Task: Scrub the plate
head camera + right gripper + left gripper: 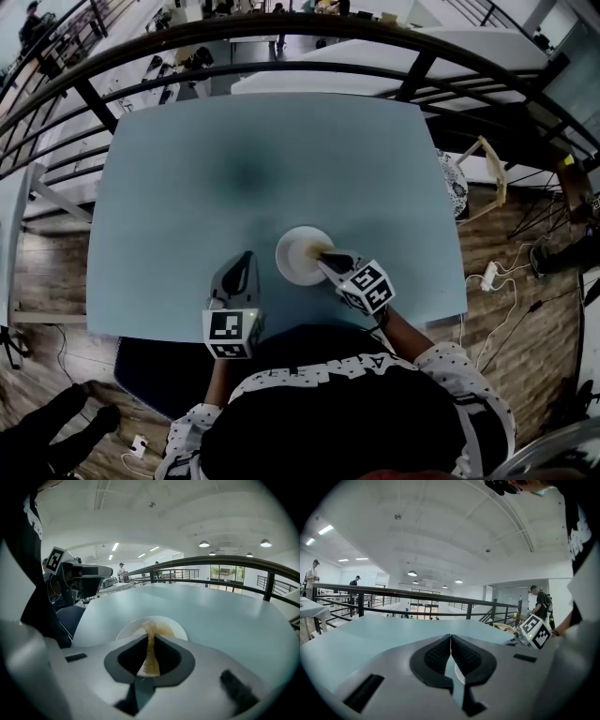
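Gripping a tan scrubber (150,660), the right tool (150,637) partly hides the plate (292,255); left tool (450,641) closed.

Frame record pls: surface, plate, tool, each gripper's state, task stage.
surface: pale blue table
plate: white plate, near the table's front edge, between the two grippers
tool: tan scrub pad, thin, far end lying on the plate
right gripper: shut on the scrub pad, over the plate's right side
left gripper: jaws together, nothing between them, just left of the plate
stage: pad on plate, scrubbing position
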Tool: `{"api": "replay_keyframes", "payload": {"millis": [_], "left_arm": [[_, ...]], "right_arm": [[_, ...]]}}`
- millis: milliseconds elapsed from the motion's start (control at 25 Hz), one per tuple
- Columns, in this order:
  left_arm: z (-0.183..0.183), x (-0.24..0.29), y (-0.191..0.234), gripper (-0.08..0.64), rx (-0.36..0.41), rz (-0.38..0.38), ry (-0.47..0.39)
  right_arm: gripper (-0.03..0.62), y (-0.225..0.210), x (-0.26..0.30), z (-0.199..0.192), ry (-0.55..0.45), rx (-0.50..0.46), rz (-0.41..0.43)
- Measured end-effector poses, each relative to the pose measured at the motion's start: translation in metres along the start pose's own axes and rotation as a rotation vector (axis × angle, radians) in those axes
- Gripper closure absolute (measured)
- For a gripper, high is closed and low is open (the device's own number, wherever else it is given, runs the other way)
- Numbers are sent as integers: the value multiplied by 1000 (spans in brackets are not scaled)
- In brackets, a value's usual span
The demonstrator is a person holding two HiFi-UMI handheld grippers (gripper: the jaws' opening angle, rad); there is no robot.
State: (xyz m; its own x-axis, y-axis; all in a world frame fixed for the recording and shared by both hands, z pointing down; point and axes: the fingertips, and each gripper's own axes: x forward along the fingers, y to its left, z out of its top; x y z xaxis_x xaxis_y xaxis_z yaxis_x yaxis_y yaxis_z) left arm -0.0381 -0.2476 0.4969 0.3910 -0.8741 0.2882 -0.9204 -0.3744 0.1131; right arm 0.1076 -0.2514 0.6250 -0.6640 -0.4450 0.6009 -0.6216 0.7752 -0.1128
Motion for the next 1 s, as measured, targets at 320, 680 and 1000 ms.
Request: {"api": "replay_keyframes", "payload": {"millis": [320, 680, 1000], "left_arm": [[-3, -4, 0, 546, 0, 0, -3], [-5, -4, -1, 546, 5, 7, 0], [-9, -6, -1, 546, 4, 13, 8]], "right_arm": [[541, 17, 1, -8, 14, 1, 31], [541, 35, 4, -9, 14, -6, 84], [541, 47, 6, -4, 8, -7, 109]]}}
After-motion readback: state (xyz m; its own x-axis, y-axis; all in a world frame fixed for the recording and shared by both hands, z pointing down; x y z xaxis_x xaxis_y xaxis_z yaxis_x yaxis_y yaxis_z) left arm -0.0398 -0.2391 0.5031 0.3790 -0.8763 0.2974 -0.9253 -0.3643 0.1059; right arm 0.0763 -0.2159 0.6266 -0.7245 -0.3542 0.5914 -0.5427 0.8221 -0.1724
